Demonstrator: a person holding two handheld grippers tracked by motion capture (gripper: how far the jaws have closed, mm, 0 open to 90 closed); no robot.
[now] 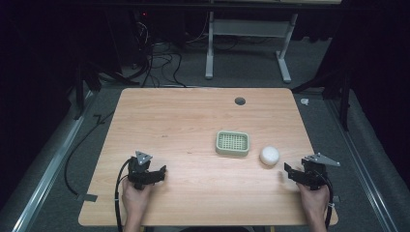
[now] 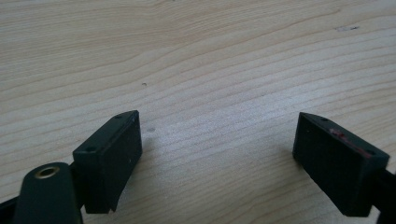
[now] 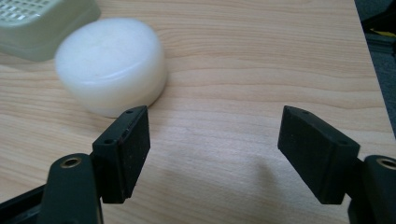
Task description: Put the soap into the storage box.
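- The white soap bar [image 1: 269, 155] lies on the wooden table [image 1: 193, 125] just to the right of the green soap dish [image 1: 232, 143], near it but not touching in the high view.
- The right gripper [image 1: 290, 172] hovers just right of the soap and nearer the person, its jaws spread wide with nothing between them; in the right gripper view the soap [image 3: 111, 65] sits ahead of the left jaw.
- The left gripper [image 1: 162, 172] rests well to the left of the dish, jaws likewise released over bare wood [image 2: 201, 70].
- The soap looks like a stiff, rounded puck, probably light and smooth enough to slip; a grip across its straight side wall, low and centred, seems safest.
- The dish [image 3: 44, 23] is cut off at the top left of the right gripper view, so its slatted floor is only partly legible.
- The soap's underside and far side are hidden.
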